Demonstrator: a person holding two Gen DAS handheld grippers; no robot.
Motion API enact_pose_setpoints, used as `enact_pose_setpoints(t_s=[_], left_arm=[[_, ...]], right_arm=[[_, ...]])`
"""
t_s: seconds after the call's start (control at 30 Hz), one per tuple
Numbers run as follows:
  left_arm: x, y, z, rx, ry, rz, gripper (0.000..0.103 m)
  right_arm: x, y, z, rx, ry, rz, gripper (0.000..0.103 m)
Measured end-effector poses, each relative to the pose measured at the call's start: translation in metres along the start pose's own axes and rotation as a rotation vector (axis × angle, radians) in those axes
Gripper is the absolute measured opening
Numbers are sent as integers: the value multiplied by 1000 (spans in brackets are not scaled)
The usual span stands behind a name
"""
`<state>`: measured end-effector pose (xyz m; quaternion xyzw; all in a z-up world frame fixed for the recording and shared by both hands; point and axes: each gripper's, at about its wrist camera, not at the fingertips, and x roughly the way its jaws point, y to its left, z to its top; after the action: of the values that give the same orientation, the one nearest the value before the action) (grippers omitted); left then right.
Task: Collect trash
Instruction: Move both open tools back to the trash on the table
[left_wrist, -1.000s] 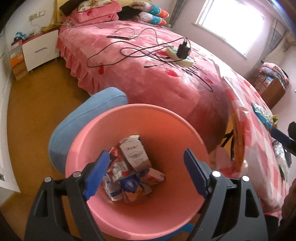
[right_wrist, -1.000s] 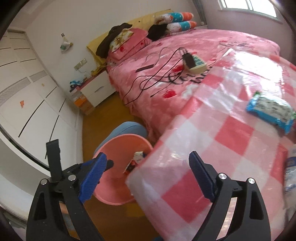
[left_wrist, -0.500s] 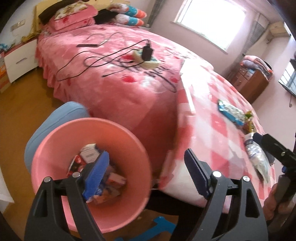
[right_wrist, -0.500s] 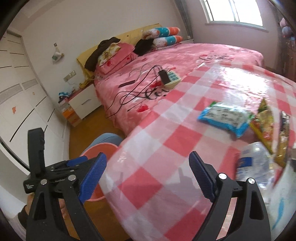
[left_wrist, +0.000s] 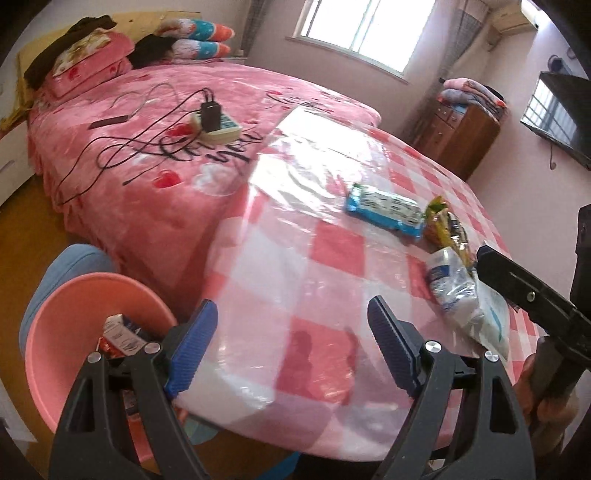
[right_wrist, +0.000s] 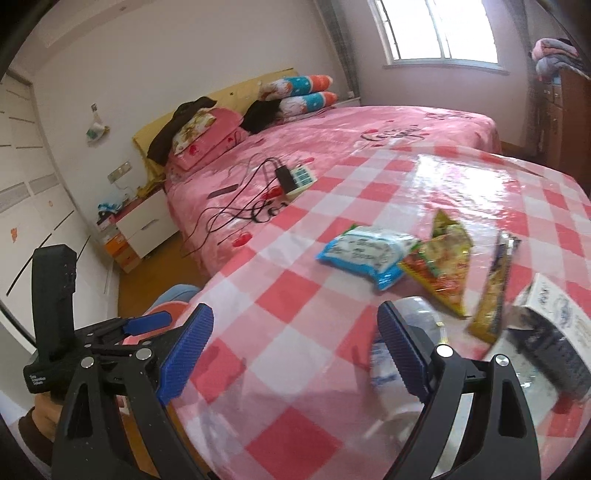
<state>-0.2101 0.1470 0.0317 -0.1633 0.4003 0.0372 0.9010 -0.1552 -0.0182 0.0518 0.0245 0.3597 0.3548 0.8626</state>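
Observation:
A pink bin (left_wrist: 74, 332) with cartons and wrappers inside stands on the floor at the table's left corner. On the pink checked tablecloth (left_wrist: 295, 258) lie a blue-white wrapper (left_wrist: 384, 210), a yellow snack bag (left_wrist: 443, 225), a crushed clear bottle (left_wrist: 450, 288) and a white bag (left_wrist: 491, 325). My left gripper (left_wrist: 291, 306) is open and empty above the table's near edge. My right gripper (right_wrist: 295, 314) is open and empty over the cloth. The blue-white wrapper (right_wrist: 365, 251), the snack bag (right_wrist: 443, 266), a thin yellow wrapper (right_wrist: 495, 291), a white carton (right_wrist: 554, 306) and the bottle (right_wrist: 406, 332) lie ahead and right.
A bed (left_wrist: 147, 147) with a pink cover adjoins the table, carrying a power strip (left_wrist: 218, 125) and black cables. A blue stool (left_wrist: 66, 266) stands behind the bin. A white nightstand (right_wrist: 144, 225) and a wooden dresser (left_wrist: 465, 136) stand by the walls.
Both views have swung right from the bin to the tabletop, bringing the trash on the cloth into sight. Both grippers stay open and empty.

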Motion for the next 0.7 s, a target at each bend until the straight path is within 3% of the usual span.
enact_pose_setpoints(t_s=[0.7], left_arm=[[25,-79,4,98,43,-56,84]], right_arm=[[-33,-69,-5,48,-83,-185,89]])
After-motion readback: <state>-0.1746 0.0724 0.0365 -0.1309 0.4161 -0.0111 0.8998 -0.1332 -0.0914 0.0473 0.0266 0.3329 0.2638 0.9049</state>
